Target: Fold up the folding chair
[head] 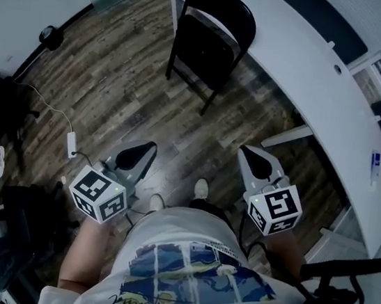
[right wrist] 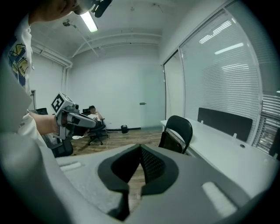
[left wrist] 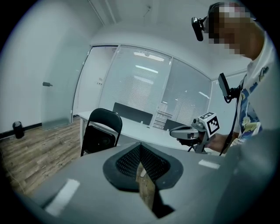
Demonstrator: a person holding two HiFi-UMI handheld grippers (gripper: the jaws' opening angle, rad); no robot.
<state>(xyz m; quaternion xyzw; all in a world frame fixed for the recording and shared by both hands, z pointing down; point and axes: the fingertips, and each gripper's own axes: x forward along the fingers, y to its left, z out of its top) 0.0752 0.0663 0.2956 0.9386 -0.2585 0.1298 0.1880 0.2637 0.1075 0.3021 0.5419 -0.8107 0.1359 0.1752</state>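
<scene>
I'm seeing the folding chair [head: 210,35] showing plain black, while the desk [head: 314,74] just beside it is reading white and the floor [head: 111,66] under it is running in streaky brown-grey wood grain. Well apart from the chair, the left gripper [head: 150,146] and right gripper [head: 245,150] are showing grey shells, black pads [head: 136,155] and white cubes [head: 100,195] printed with black squares.

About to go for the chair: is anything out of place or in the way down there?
Nothing looks tipped or broken: the chair stands upright beside the desk. The only oddity is a white adapter lying loose on the floor, just left of the left tool, where it could be tripped on.
</scene>
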